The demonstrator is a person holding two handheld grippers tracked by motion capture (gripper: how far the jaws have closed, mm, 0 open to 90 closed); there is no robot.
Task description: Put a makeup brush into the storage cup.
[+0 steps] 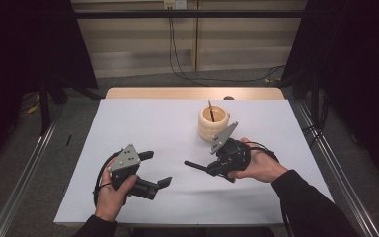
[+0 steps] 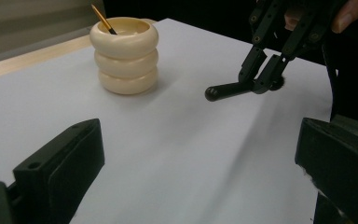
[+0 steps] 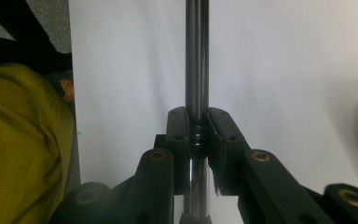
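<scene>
A cream ribbed holder (image 1: 214, 123) (image 2: 125, 56) stands upright at the back right of the white table (image 1: 153, 123), with a thin dark-tipped stick (image 1: 210, 109) (image 2: 103, 19) leaning inside it. My right gripper (image 1: 212, 167) (image 3: 197, 116) is shut on a black glossy pen (image 1: 193, 164) (image 3: 196, 56), held just above the table in front of the holder and pointing left. The left gripper view shows that gripper (image 2: 265, 77) and the pen (image 2: 223, 90) farther off. My left gripper (image 1: 159, 168) (image 2: 200, 163) is open near the front left with nothing between its jaws.
A wooden strip (image 1: 177, 93) runs along the table's far edge, with a small dark object (image 1: 228, 98) on it. Cables (image 1: 197, 76) trail on the floor behind. Metal rails (image 1: 29, 163) flank both sides. A yellow cloth (image 3: 23, 140) lies beside the table's edge.
</scene>
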